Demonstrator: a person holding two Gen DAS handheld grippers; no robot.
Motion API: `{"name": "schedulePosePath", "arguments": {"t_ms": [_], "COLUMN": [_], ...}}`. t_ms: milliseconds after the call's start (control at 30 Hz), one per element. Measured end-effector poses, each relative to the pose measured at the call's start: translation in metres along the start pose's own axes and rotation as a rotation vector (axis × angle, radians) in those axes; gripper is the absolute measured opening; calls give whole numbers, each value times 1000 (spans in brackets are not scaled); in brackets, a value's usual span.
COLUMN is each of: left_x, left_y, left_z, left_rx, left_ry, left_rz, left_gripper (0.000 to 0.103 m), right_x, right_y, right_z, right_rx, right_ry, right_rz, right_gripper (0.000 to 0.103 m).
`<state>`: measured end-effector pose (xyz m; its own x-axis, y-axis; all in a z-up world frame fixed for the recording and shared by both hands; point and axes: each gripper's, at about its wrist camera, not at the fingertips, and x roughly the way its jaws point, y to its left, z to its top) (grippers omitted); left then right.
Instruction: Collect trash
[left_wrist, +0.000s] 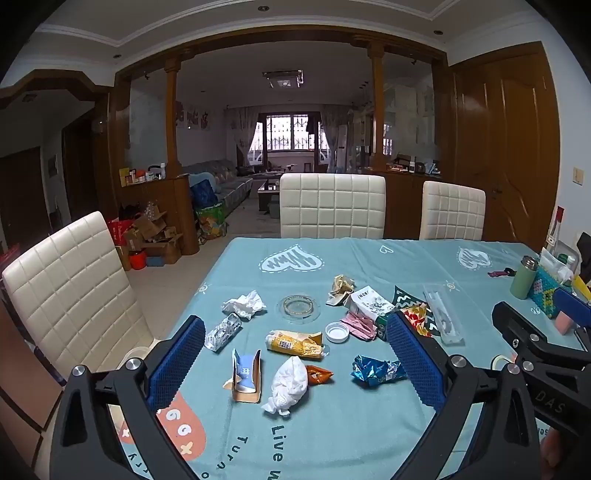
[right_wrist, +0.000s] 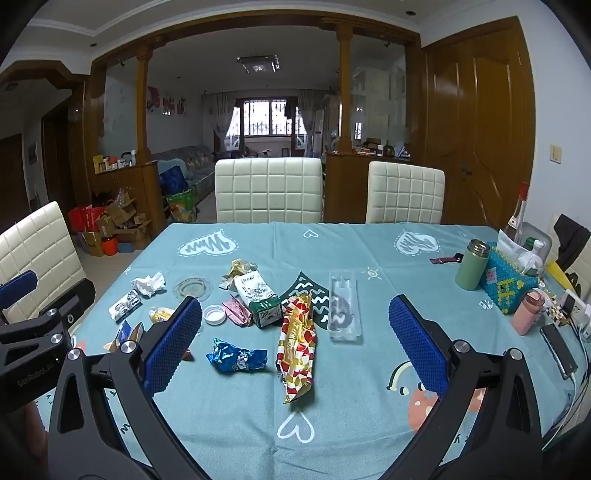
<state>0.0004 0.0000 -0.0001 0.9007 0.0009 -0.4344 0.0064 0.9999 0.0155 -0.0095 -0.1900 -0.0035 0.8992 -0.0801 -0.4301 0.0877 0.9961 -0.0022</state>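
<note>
Trash lies scattered on the teal tablecloth (left_wrist: 332, 435). In the left wrist view: a white crumpled tissue (left_wrist: 290, 384), a yellow wrapper (left_wrist: 295, 343), a torn blue-and-white carton (left_wrist: 245, 374), a blue foil wrapper (left_wrist: 375, 371), a silver packet (left_wrist: 222, 331), a white cap (left_wrist: 337, 331). My left gripper (left_wrist: 295, 354) is open and empty above them. In the right wrist view: a long red-and-gold wrapper (right_wrist: 298, 343), the blue foil wrapper (right_wrist: 236, 356), a green-and-white carton (right_wrist: 258, 299), a clear plastic tray (right_wrist: 343, 304). My right gripper (right_wrist: 295, 332) is open and empty.
A glass ashtray (left_wrist: 298, 307) sits mid-table. At the right edge stand a green flask (right_wrist: 472, 264), a beaded tissue box (right_wrist: 508, 282), a pink bottle (right_wrist: 530, 312) and a phone (right_wrist: 557, 349). White padded chairs (right_wrist: 269, 190) surround the table.
</note>
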Motion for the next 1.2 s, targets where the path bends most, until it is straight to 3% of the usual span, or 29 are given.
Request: {"name": "schedulePosePath", "arguments": {"t_ms": [1200], "left_x": [-1], "left_y": [-3], "left_z": [0], "left_rx": [9], "left_ry": [6], "left_rz": [-35], "left_gripper": [96], "right_x": [-2], "right_y": [2], "right_z": [-1], "right_rx": [-6], "right_ry": [4], "right_rz": [-3], "right_gripper": [100]}}
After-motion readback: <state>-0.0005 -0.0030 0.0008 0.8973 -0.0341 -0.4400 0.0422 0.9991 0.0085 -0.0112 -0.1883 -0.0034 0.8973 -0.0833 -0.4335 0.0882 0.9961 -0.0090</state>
